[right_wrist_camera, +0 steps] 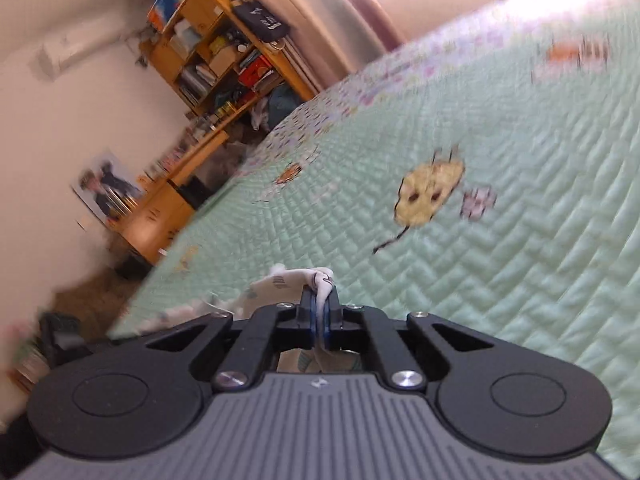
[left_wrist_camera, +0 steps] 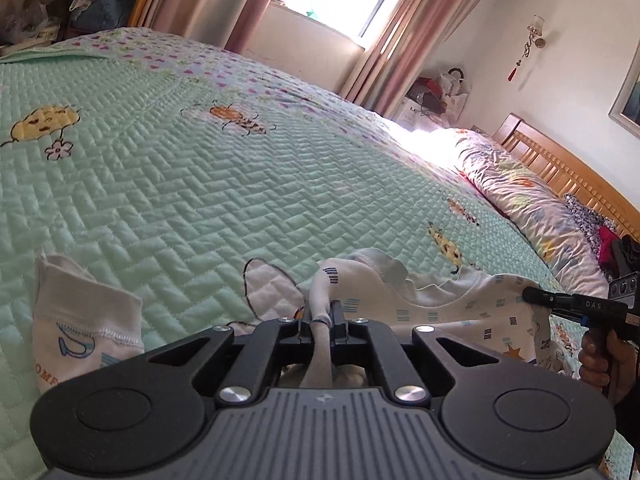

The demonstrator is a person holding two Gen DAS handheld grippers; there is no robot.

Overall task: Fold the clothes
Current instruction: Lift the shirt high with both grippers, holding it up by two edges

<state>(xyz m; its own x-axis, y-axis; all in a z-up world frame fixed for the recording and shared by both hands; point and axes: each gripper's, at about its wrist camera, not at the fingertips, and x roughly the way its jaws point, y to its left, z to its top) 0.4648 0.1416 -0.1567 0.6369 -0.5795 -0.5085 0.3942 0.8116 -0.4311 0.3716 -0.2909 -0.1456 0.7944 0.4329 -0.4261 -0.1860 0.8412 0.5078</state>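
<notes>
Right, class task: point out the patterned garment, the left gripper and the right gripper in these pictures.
patterned garment (left_wrist_camera: pixel 460 300), left wrist view, on the printed panel stretched between the grippers.
left gripper (left_wrist_camera: pixel 326 314), left wrist view, fingertips shut on bunched fabric.
right gripper (right_wrist_camera: pixel 320 300), right wrist view, fingertips pinching a fold.

We see the right wrist view smeared by motion blur, so the wooden bookshelf (right_wrist_camera: pixel 224 60) at upper left shows no readable contents. In the left wrist view, the black gripper body hides most of the white patterned cotton garment (left_wrist_camera: pixel 460 304); the hand (left_wrist_camera: pixel 596 360) at the right edge is cut off.
</notes>
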